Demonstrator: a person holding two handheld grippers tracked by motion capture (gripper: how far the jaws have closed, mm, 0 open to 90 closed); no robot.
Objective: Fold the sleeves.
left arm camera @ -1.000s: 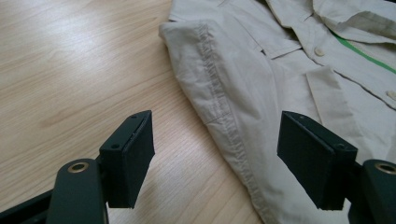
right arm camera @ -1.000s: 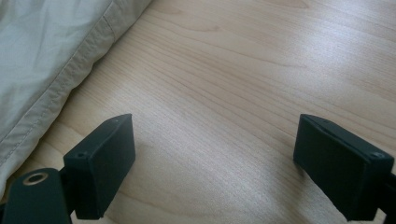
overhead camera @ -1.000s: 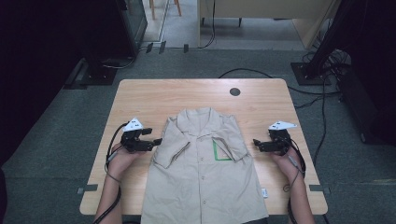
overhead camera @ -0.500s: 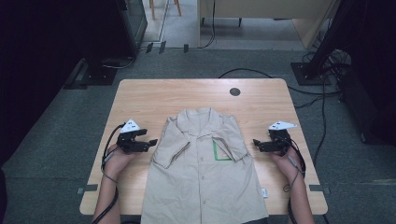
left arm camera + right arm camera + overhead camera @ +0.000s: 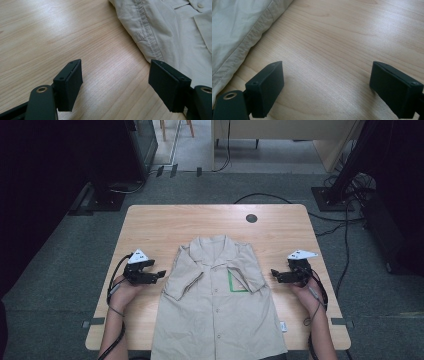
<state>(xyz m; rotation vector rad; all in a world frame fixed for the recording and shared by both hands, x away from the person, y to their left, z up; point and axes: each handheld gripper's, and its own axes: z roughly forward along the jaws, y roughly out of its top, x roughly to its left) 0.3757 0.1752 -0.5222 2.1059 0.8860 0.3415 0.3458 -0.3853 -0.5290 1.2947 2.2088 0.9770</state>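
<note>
A beige short-sleeved shirt [image 5: 217,310] lies flat on the wooden table [image 5: 200,225], collar away from me, buttoned, with a green outline [image 5: 235,282] on its chest pocket. My left gripper [image 5: 159,275] rests just left of the shirt's left sleeve, pointing at it, jaws open. In the left gripper view the left gripper [image 5: 115,80] has bare wood between its jaws and the sleeve hem [image 5: 150,37] just ahead. My right gripper [image 5: 275,274] sits right of the other sleeve, open. In the right gripper view the right gripper [image 5: 325,85] holds nothing, and the shirt edge [image 5: 234,32] lies at upper left.
A round cable hole [image 5: 251,218] sits near the table's far edge. Bare wood lies beyond the collar and on both sides of the shirt. Cables [image 5: 345,245] and dark equipment stands are on the floor around the table.
My left gripper has drawn back slightly to the left, away from the sleeve. The right gripper and the shirt have not moved.
</note>
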